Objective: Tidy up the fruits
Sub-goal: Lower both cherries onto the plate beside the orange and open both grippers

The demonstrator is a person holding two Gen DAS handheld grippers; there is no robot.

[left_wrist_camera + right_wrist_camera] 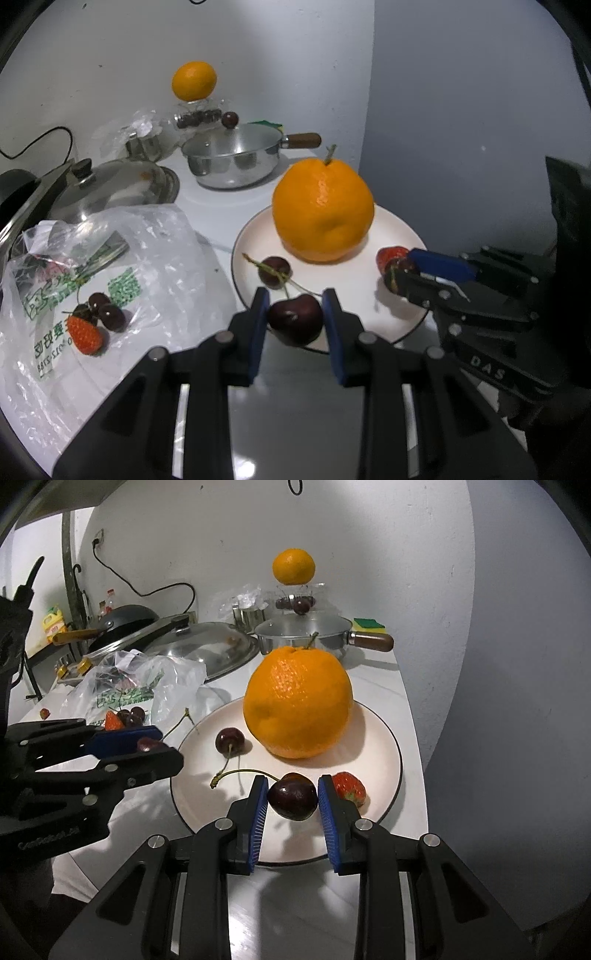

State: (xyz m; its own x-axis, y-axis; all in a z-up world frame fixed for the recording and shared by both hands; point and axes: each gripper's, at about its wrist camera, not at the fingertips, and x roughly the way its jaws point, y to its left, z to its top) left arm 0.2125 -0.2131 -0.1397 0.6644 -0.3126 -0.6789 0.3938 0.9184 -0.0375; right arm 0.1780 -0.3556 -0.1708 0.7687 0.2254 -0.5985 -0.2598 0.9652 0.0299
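Observation:
A white plate [369, 295] [384, 760] holds a big orange [322, 209] [297, 701], a loose cherry [274, 271] [229, 740] and a strawberry [391, 255] [349, 787]. My left gripper [294, 316] is shut on a dark cherry [294, 319] over the plate's near left rim; it also shows in the right wrist view [147, 744]. My right gripper [292, 798] is shut on another dark cherry [292, 798] just above the plate, beside the strawberry; it shows in the left wrist view [400, 271].
A plastic bag [110, 280] left of the plate carries a strawberry [84, 334] and two cherries [107, 310]. Behind stand a steel pot [236, 158], a domed lid [114, 188], a second orange [194, 80] on a jar, and a wok [122, 622]. The counter edge runs along the right.

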